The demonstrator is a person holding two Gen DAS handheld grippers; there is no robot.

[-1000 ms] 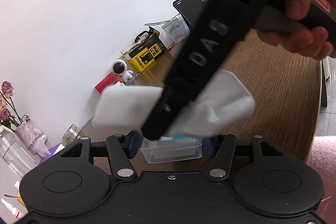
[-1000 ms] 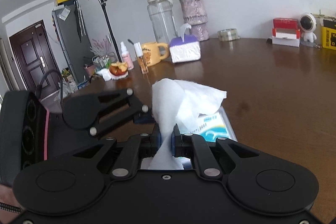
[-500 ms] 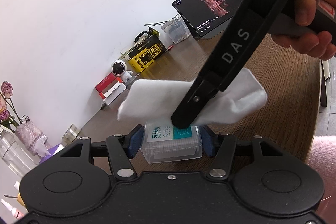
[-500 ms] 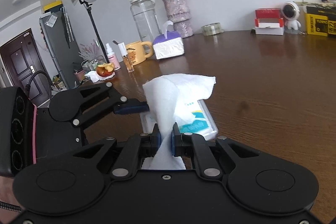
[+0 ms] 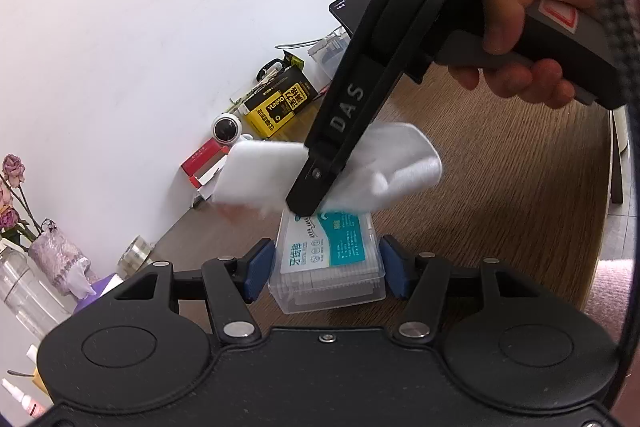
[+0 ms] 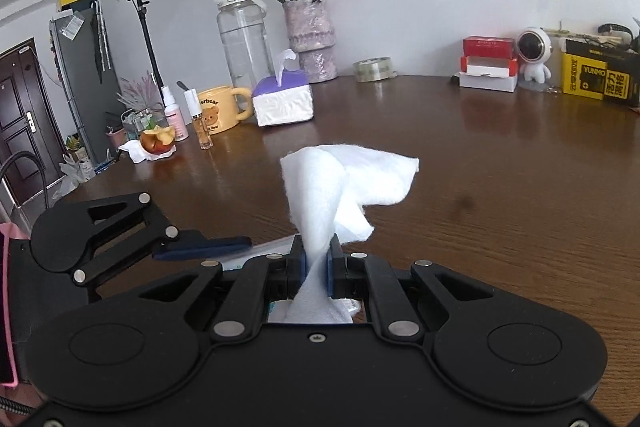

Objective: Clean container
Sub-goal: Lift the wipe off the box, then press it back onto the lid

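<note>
A clear plastic container (image 5: 326, 267) with a white and teal label sits between the blue pads of my left gripper (image 5: 326, 269), which is shut on its sides. My right gripper (image 6: 317, 265) is shut on a white wipe (image 6: 352, 179). In the left wrist view the right gripper (image 5: 308, 199) comes down from the upper right and presses the wipe (image 5: 384, 167) onto the far end of the container's lid. In the right wrist view the container is mostly hidden under the gripper; one left finger (image 6: 200, 247) shows at the left.
The brown wooden table (image 6: 500, 187) holds a tissue box (image 6: 283, 105), a yellow mug (image 6: 218, 109), a glass bottle (image 6: 244, 39), a flower vase (image 6: 310, 39), tape (image 6: 374, 69), a red and white box (image 6: 486, 63), a white robot figure (image 6: 534, 53) and a yellow box (image 6: 598, 77) along the wall.
The right gripper and wipe have slid along the lid toward its far end, uncovering more of the label. The left gripper keeps its hold on the container.
</note>
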